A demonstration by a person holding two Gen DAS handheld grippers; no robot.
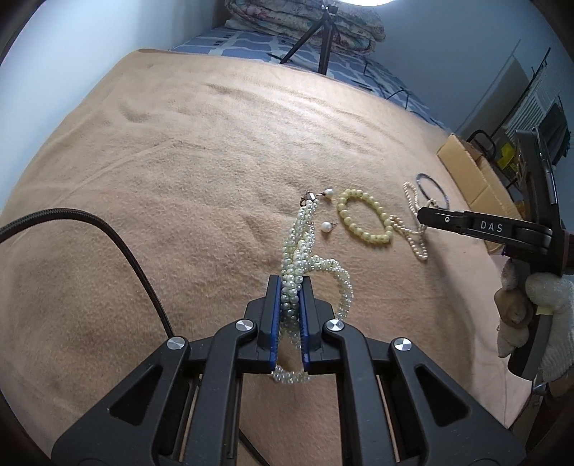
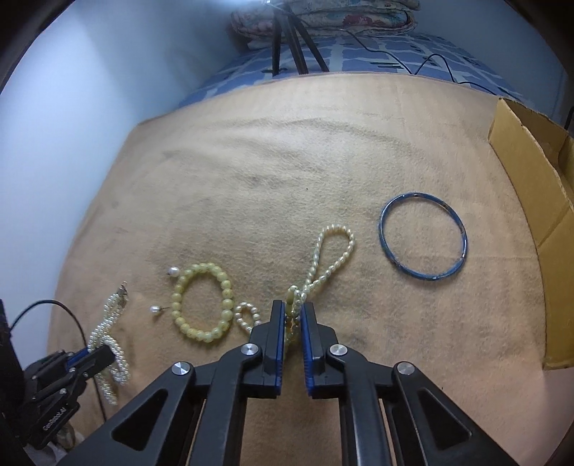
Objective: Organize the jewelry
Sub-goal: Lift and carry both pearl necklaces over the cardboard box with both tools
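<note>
My left gripper [image 1: 291, 283] is shut on a thick twisted pearl necklace [image 1: 301, 243] that lies on the tan blanket [image 1: 179, 161]; it also shows in the right wrist view [image 2: 107, 340]. My right gripper [image 2: 291, 312] is shut on a thin pearl strand [image 2: 330, 254], which loops ahead of the fingers. A yellow bead bracelet [image 2: 202, 301] lies between the two necklaces, with two pearl earrings [image 2: 158, 310] to its left. A blue bangle [image 2: 423, 240] lies to the right.
A cardboard box [image 2: 538, 215] stands at the blanket's right edge. A tripod [image 2: 287, 39] and folded quilts [image 2: 323, 18] sit at the far end on a blue patterned sheet. A black cable [image 1: 107, 233] runs along the left.
</note>
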